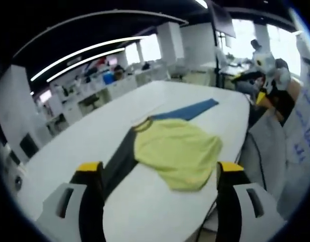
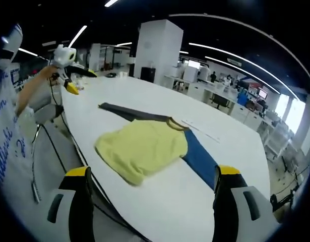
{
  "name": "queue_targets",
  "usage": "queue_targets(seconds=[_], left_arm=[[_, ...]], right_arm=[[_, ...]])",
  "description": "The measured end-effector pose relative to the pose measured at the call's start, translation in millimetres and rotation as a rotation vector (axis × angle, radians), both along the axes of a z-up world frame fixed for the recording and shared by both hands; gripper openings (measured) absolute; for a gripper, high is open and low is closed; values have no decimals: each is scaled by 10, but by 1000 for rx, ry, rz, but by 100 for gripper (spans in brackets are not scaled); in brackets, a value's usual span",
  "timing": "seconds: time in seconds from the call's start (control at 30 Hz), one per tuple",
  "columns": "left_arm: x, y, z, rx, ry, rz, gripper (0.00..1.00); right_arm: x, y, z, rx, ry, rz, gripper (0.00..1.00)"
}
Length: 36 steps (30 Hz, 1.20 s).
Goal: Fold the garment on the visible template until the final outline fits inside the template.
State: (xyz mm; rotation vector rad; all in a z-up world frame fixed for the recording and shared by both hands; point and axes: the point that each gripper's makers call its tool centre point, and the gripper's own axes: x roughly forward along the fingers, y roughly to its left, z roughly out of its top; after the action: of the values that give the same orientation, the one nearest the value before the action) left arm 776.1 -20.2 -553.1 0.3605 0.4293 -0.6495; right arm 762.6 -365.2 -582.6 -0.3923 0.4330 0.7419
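Long white table (image 2: 160,101) with rounded end, bearing a yellow shirt (image 2: 142,147) with one grey, one blue sleeve spread

Large white desk (image 1: 160,206) with rounded edge, spanning an open-plan office. Long strip lights (image 1: 89,53) across a dark ceiling. Wide white pillar (image 2: 157,50) beyond the desk's far end. Rows of white workstations (image 2: 210,91) behind, bright windows (image 1: 149,48) at the back. Seated person (image 1: 263,63) near the far corner.
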Motion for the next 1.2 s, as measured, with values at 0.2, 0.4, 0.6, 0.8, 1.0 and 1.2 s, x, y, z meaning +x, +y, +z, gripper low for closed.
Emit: queue_targets(seconds=[0.2, 0.4, 0.6, 0.8, 1.0, 1.2], left_arm=[[-120, -45, -4, -43, 1, -1, 91], [-202, -49, -14, -52, -10, 15, 96], [-313, -25, -111, -17, 6, 34, 100], [-459, -9, -175, -34, 33, 47, 100], [-511, 48, -189, -67, 38, 88, 100], [-553, 21, -236, -68, 64, 75, 99]], right_arm=[[-27, -27, -26, -1, 10, -12, 100], [-64, -8, -34, -21, 15, -5, 100], [-92, 14, -45, -23, 24, 2, 100], [-128, -1, -64, -26, 33, -6, 100], [-137, 6, -94, -21, 42, -6, 100], [-117, 9, -93, -22, 41, -2, 100]])
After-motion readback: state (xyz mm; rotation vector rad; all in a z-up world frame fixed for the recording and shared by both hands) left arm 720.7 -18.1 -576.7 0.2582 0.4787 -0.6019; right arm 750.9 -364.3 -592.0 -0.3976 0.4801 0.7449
